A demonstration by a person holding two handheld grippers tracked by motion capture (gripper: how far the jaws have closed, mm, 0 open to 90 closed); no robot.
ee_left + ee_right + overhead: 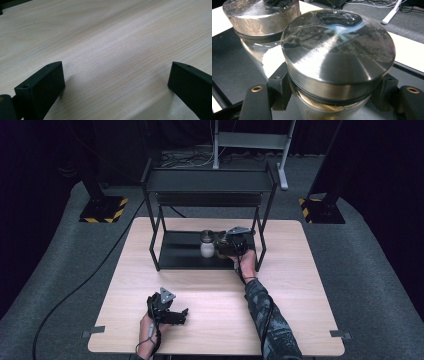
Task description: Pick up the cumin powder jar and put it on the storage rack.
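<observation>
Grey carpet surrounds a pale wooden table (pixel 150 270), and a low black shelf rack (pixel 210 180) stands at its far side, toward twelve o'clock.

At about seven o'clock on the table, the left gripper (pixel 184 316) rests low over bare wood in the person's hand. Its own view shows the two black jaws spread wide with nothing between them but wood grain, so this hand has no part in the work at present.

Moving right, on the rack's black bottom shelf (pixel 175 252), a white-filled jar (pixel 207 245) with a metal lid stands upright, at roughly twelve o'clock from the table's middle. Just to its right, nearly touching, the right gripper (pixel 226 249) is clamped on a second jar (pixel 337 62): its view shows the jaw pads pressed against the glass body under the brushed metal lid, one on each side.

Judging by this, one jar already stands on the shelf and the second sits beside it or is just about to. What seems left is to let go, draw the hand back out of the rack, and leave both jars side by side.
</observation>
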